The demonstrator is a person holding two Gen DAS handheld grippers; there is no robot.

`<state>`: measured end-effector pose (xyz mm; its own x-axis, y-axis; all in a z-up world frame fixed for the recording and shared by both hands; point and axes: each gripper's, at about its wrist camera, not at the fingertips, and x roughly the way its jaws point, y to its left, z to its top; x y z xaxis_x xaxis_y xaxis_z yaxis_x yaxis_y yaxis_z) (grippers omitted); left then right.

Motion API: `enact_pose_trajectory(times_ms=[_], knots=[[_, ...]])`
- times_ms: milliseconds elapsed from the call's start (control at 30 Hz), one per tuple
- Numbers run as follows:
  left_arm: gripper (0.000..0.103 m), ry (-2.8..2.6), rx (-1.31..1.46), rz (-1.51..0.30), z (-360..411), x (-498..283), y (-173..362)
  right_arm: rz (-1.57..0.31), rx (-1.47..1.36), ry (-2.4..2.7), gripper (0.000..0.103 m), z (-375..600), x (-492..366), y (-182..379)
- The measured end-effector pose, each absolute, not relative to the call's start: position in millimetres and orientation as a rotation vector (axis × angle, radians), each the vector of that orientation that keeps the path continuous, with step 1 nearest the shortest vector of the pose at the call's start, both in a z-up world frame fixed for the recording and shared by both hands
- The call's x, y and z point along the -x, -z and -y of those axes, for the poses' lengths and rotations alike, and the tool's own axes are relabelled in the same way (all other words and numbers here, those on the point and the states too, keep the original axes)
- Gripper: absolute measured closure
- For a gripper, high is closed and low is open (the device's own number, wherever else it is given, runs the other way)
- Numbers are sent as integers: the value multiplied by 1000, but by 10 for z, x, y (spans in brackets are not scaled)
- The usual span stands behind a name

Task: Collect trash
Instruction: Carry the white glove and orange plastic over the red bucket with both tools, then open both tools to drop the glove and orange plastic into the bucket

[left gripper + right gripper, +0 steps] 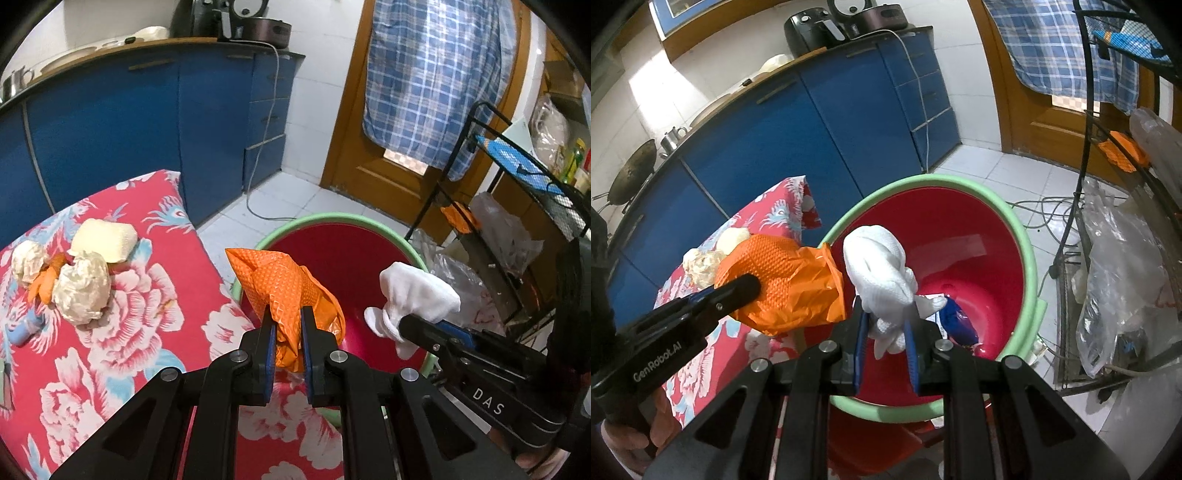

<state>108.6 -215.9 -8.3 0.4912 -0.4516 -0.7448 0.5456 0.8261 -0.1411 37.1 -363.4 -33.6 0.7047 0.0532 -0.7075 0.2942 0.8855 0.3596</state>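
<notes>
Gripping orange glove [284, 291], white cloth [882, 273] over red bin [1027, 240].

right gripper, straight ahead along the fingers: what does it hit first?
Probably the red inside of the bin. The right gripper, shut on the white glove, points down into its mouth, over the green rim. Blue trash lies at the bottom. Depth is unclear.
</notes>
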Motion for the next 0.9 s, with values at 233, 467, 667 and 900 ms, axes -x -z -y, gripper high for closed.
enact_pose_trajectory(times_ms=[233,467,667,900], knots=[[79,597,-147,-889,2222,-1076,127,-794,-490,167,74,3693,-361,381],[61,564,-151,-887,2195,-1083,126,-797,-515,176,68,3734,-353,407],[60,552,-151,-893,2167,-1079,136,-799,-516,170,67,3713,-357,403],[60,536,-143,-896,2115,-1079,139,-798,-512,163,66,3674,-352,384]])
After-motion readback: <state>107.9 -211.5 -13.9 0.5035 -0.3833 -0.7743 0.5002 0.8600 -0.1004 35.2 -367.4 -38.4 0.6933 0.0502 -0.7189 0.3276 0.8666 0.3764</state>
